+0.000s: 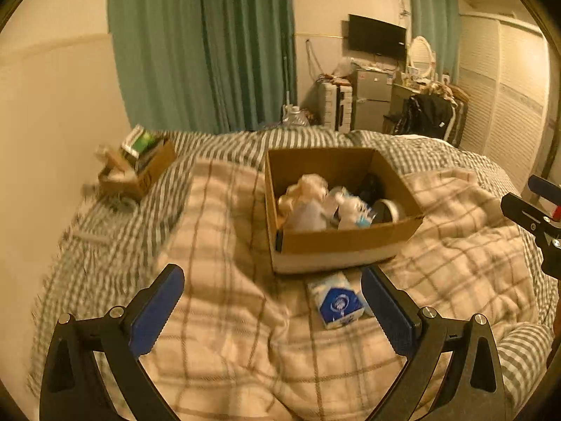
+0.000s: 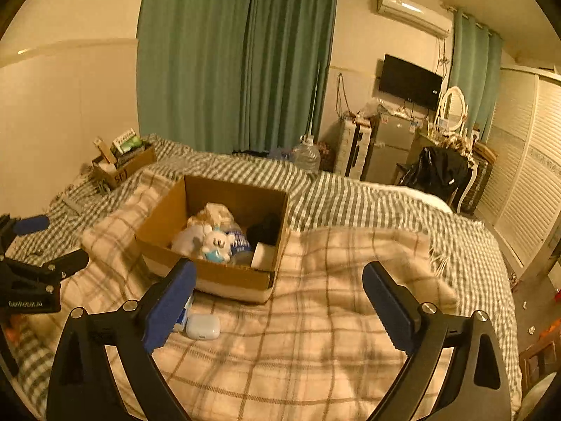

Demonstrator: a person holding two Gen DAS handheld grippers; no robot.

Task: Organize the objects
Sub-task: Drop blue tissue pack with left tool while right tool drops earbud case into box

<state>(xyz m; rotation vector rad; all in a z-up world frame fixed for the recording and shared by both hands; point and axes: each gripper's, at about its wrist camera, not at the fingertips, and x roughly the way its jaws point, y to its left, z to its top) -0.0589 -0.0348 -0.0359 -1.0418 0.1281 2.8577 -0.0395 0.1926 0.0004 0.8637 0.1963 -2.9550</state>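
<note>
On the plaid blanket (image 2: 333,319), just beside the cardboard box (image 2: 228,277), a white earbud case (image 2: 202,327) is showing only in the right wrist view, while the left view is showing a blue-and-white tissue pack (image 1: 337,300) clearly. Both the left hand-held gripper (image 1: 272,310) and right hand-held gripper (image 2: 278,307) are hovering above the bed, spread wide and gripping nothing; a smaller box (image 2: 121,165) is sitting well apart by the wall.

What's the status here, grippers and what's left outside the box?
Left gripper and right gripper open, empty. Tissue pack and white case lie outside cardboard box. Nothing blocking.

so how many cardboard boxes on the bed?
2. The big open box sits mid-bed on the plaid blanket; the small box sits at the far left corner by the wall. None other visible.
</note>
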